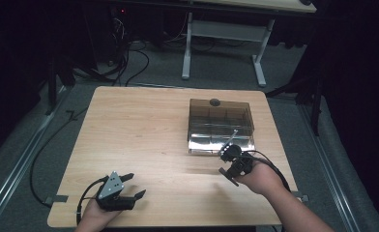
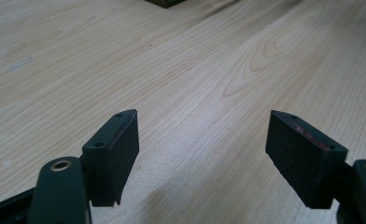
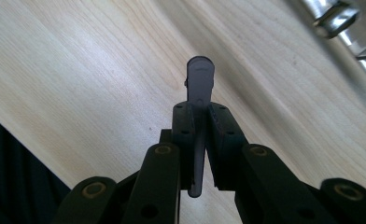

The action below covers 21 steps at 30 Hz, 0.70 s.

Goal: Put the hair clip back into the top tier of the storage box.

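Right tool [image 1: 229,153] pinching one grey utensil [image 3: 200,84] at the compartment box's [image 1: 220,126] near edge; left tool [image 1: 131,186] spread over bare desk [image 1: 139,125].

A wooden table [image 1: 144,145] stands on grey carpet [image 1: 216,72]; a white-legged desk [image 1: 224,34] stands beyond.

Light wooden table [image 1: 144,135]; smoky transparent compartmented box [image 1: 220,126] sits on right half, near far edge.
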{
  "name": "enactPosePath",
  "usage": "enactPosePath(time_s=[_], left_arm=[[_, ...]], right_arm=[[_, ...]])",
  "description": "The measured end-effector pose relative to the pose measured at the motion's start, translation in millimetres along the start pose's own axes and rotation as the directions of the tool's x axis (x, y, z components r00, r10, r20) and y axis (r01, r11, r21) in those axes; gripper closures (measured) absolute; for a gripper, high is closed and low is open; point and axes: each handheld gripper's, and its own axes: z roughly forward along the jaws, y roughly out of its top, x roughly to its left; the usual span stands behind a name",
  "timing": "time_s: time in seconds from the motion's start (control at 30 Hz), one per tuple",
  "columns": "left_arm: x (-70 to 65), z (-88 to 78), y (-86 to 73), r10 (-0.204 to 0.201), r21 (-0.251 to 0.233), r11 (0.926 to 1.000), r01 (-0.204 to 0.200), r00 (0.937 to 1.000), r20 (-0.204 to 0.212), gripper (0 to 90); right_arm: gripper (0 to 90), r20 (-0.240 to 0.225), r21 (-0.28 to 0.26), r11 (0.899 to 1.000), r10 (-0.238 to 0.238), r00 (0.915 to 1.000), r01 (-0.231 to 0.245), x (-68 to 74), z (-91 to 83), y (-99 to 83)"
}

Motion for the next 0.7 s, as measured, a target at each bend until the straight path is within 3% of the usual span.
enactPosePath(time_s=[0.37, 0.5, 0.7], left_arm=[[1.1, -1.0, -0.5, -0.01, -0.008, 0.9999, 0.01, 0.9999, 0.008, 26.3], [-0.4, 1.2, 0.3, 0.008, 0.008, 0.9999, -0.008, 0.9999, 0.011, 26.3], [1.0, -0.7, -0.4, -0.009, -0.005, 0.9999, 0.009, 0.9999, 0.015, 26.2]], right_arm=[[82.4, 0.013, -0.003, 1.0, 0.01, 0.9999, -0.01, -5.9, -26.1, 10.7], [82.4, 0.007, -0.008, 1.0, 0.015, 0.9999, -0.015, -9.1, -30.9, 15.2], [82.4, 0.002, -0.02, 1.0, 0.023, 0.9997, -0.023, -12.3, -37.9, 22.5]])
